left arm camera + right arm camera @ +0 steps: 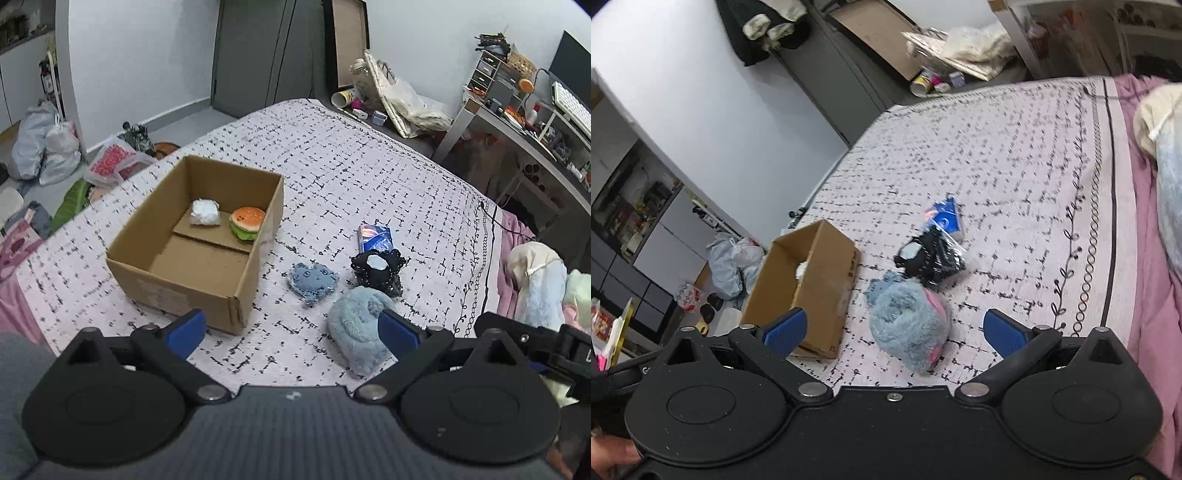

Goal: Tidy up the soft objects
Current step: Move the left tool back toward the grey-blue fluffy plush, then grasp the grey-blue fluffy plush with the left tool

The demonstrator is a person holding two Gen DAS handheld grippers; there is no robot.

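Observation:
An open cardboard box (236,295) stands on the bed and holds a plush burger (246,222) and a white crumpled ball (205,212). On the blanket to its right lie a blue denim heart (312,281), a black beaded item (378,271), a blue packet (375,237) and a fluffy blue plush (356,328). My left gripper (291,332) is open and empty, above the blanket near the box's corner. My right gripper (897,330) is open and empty, with the fluffy plush (908,326) between its fingers' line of sight. The box (809,284), black item (929,258) and packet (945,219) also show there.
The patterned blanket (369,177) covers the bed. Pillows and soft toys (539,284) lie at the right edge. A desk (517,125) stands beyond. Bags (48,147) clutter the floor at left. A grey wardrobe (258,55) is behind the bed.

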